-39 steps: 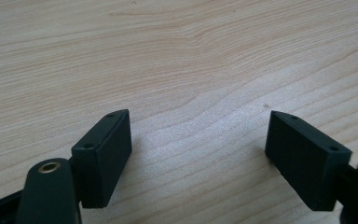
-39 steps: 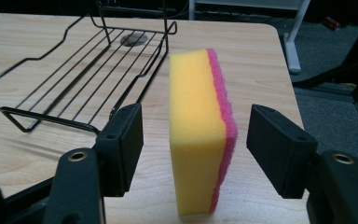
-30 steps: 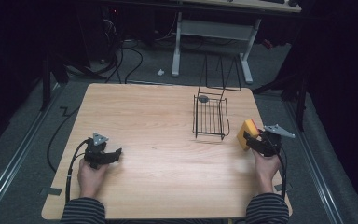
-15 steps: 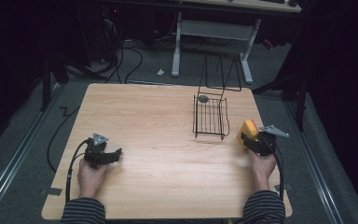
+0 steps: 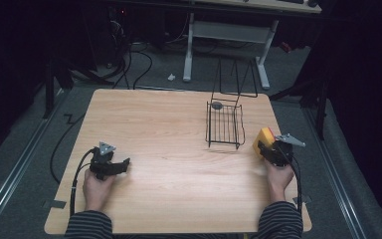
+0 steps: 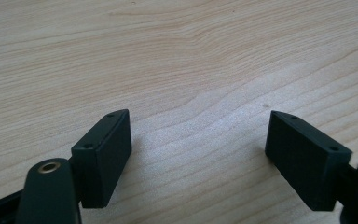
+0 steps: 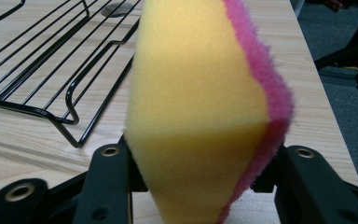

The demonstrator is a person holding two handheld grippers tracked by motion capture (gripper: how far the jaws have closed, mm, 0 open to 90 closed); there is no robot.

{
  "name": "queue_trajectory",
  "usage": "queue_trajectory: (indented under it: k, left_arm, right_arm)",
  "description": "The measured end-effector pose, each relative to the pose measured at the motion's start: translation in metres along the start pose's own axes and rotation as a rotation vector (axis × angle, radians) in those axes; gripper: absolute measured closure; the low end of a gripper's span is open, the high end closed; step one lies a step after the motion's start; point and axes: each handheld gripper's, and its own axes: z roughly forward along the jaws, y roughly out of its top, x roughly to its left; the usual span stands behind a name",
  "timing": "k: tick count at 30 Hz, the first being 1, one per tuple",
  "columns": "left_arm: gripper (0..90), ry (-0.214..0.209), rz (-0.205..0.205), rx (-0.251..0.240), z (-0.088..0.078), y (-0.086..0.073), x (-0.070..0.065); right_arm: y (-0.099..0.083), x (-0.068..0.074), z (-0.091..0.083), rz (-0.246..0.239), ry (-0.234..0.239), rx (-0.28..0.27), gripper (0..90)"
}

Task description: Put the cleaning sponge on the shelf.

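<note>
Since the earlier high view the right gripper (image 5: 267,147) has shifted only slightly at the right edge of the table (image 5: 169,129), and its jaws have just been closing on the sponge (image 7: 200,107), which now sits pinched between them. In the right gripper view the sponge stands on edge, its broad yellow foam face toward the camera and a pink scouring layer running down its right side, with the foam visibly squeezed in where the two black jaws press it from left and right. In the high view the sponge (image 5: 263,140) shows as a yellow block at the front of that gripper, near the right edge of the table and just to the right of the black wire rack (image 5: 225,124). The rack stands on the far right part of the table, its thin wire handle rising behind it, and a small grey round thing (image 5: 217,105) lies at its far left corner; I cannot tell what it is. The same rack (image 7: 56,70) fills the upper left of the right gripper view, close beside the sponge but not touching it. Well apart, at the near left of the table, the left gripper (image 5: 113,167) rests low over the bare wood, and in the left gripper view its jaws stand wide apart with nothing between them.
</note>
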Motion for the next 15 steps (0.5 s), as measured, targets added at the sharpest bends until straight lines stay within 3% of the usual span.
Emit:
queue_trajectory:
  k: [3,15]
  left_arm:
    - [23.2,0.0,0.0,0.0,0.0,0.0,0.0]
    - [23.1,0.0,0.0,0.0,0.0,0.0,0.0]
  right_arm:
    - [-0.0012,0.0007,0.0001,-0.014,-0.002,-0.007,56.5]
    - [-0.0028,-0.003,-0.005,0.008,0.029,-0.018,61.0]
